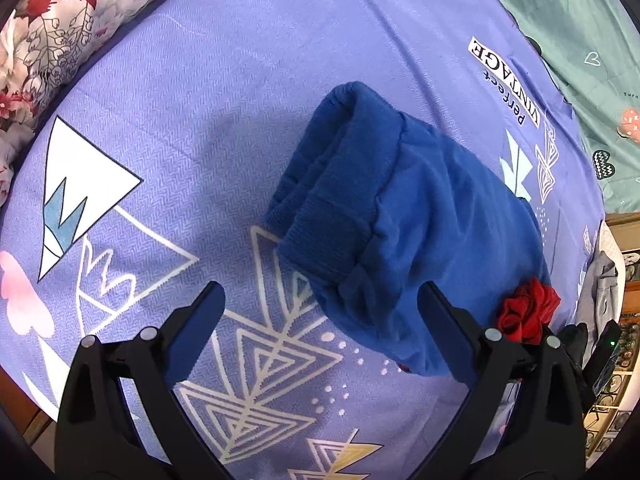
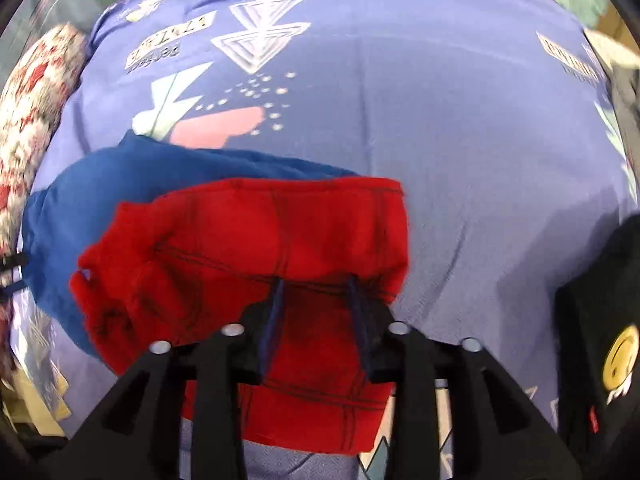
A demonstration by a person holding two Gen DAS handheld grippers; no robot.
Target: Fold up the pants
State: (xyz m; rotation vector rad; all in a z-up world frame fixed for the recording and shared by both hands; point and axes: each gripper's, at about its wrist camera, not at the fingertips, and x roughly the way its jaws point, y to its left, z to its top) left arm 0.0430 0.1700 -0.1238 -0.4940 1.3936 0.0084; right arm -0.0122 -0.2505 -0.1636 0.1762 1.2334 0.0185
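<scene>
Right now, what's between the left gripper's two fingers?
Left wrist view: bare purple sheet, and the blue pants' corner by the left gripper's right finger.

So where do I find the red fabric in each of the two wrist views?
Left wrist view: the red fabric is a small bunch at lower right, beside the blue pants.
Right wrist view: it fills the lower centre, over the blue pants, with the right gripper fingers standing on it.
Shared landmark: the purple patterned bedsheet.
</scene>
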